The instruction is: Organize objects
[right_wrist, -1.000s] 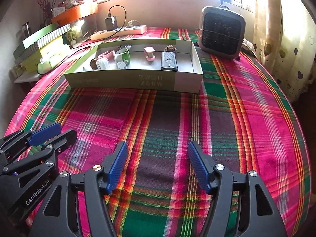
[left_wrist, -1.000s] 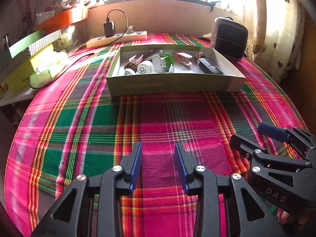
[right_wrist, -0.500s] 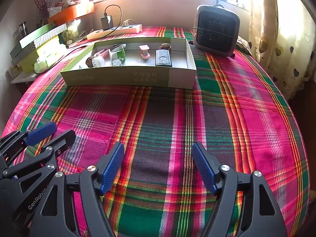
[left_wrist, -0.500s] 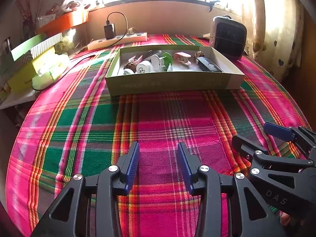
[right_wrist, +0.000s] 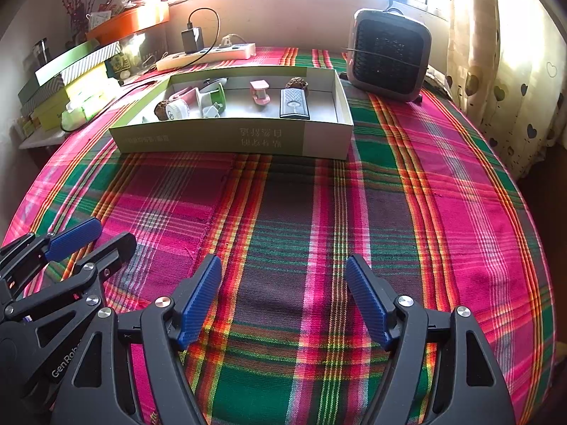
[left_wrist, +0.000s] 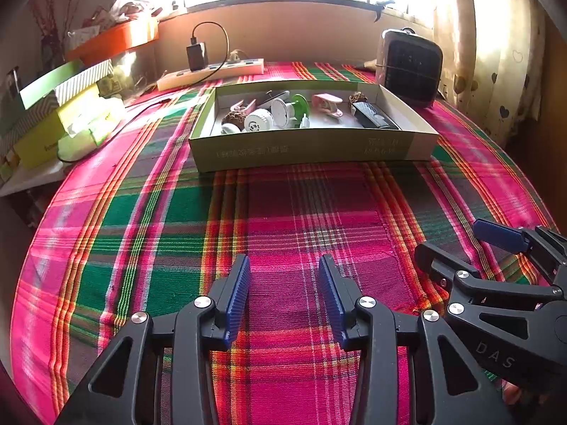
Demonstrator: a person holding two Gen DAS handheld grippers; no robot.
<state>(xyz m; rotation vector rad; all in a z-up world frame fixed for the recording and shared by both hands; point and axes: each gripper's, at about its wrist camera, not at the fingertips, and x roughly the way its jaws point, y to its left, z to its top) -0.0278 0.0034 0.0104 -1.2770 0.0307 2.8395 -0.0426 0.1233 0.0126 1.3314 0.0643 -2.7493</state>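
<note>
Plaid tablecloth (right_wrist: 407, 212), window-lit; both of my grippers low over bare cloth, nothing held.

Left gripper (left_wrist: 283, 294): blue pads parted by a moderate gap, only fabric between them. Right gripper (right_wrist: 283, 297): pads spread wider, likewise gripping nothing; the two grippers sit side by side, near but apart. Green box (right_wrist: 226, 138) lies well ahead at the far side of the table, holding the sorted items: dark remote (right_wrist: 294, 103) toward its right, pink clip (right_wrist: 260, 92) mid-box, white round piece (left_wrist: 258, 122) and green disc (left_wrist: 299, 102) toward its left. Heater (right_wrist: 388, 55) stands just behind the box's right corner.
</note>
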